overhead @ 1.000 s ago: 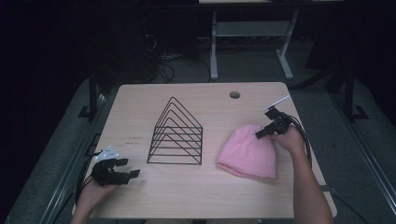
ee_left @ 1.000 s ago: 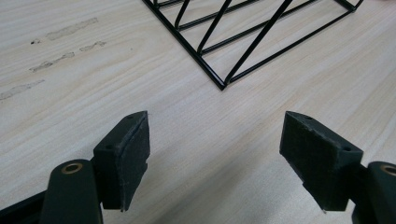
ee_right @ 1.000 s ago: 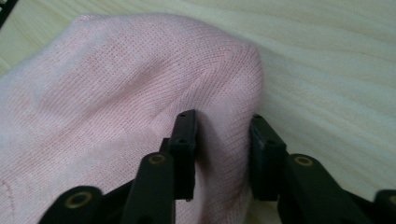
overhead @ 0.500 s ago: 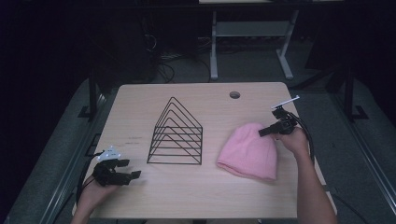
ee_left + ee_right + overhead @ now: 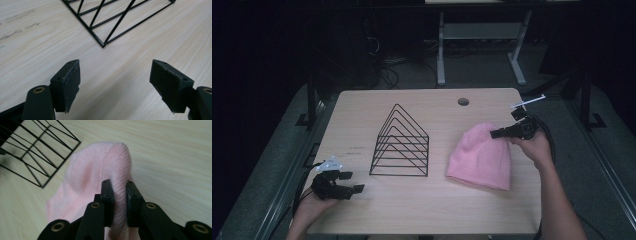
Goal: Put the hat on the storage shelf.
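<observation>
A pink knitted hat [image 5: 482,155] lies on the right half of the wooden table [image 5: 437,210]. My right gripper [image 5: 495,133] is shut on the hat's top edge, and in the right gripper view the fabric [image 5: 100,172] bunches between the two pads, lifted a little off the table; the jaws have just been closing on it. A black wire rack [image 5: 401,142] shaped like a pyramid stands in the middle of the table. My left gripper [image 5: 352,182] rests at the table's near left corner, open, with bare wood between its pads [image 5: 68,82]. The rack's corner [image 5: 103,45] lies just ahead of it.
A round cable hole [image 5: 463,101] sits near the table's far edge. Beyond the table is a dark floor with cables and the white legs of another desk [image 5: 442,55]. A cable loops from the right gripper [image 5: 549,140].
The right gripper has closed on the hat's top edge and risen slightly, pulling the fabric up with it. The left gripper has stayed in place.
</observation>
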The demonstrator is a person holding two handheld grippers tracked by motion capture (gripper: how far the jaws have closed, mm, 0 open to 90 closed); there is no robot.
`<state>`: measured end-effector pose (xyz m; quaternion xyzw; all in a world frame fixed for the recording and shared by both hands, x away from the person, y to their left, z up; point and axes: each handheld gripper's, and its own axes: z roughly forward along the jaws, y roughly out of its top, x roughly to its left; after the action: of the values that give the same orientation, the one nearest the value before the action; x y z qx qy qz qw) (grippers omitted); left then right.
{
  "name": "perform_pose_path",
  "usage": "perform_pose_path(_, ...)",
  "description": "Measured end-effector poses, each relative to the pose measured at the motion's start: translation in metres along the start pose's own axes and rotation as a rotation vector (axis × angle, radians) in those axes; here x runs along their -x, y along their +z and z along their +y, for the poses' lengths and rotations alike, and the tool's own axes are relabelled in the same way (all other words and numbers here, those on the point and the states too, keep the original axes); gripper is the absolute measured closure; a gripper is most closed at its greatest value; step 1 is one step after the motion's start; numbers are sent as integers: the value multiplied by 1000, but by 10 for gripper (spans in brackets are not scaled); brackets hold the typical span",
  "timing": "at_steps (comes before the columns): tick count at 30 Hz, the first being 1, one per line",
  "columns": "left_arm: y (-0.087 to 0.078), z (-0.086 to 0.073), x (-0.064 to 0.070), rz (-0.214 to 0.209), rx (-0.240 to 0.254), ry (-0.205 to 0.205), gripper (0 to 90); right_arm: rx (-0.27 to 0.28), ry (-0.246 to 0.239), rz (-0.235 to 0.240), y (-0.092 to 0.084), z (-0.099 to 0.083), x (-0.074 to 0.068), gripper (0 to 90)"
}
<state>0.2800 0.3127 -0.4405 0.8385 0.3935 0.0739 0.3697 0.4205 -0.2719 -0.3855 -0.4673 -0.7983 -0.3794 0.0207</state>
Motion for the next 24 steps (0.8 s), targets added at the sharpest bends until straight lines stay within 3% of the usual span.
perform_pose_path(8, -9, 12, -1, -25, 22, 19, 246, 43, -40, 19, -26, 11, -16, 793)
perform_pose_path(15, -24, 20, -9, -35, 36, 11, 246, 60, -96, -13, -54, 33, -33, 795)
perform_pose_path(24, -34, 40, -10, -67, 42, 36, 246, 84, -149, -31, -74, 53, -54, 795)
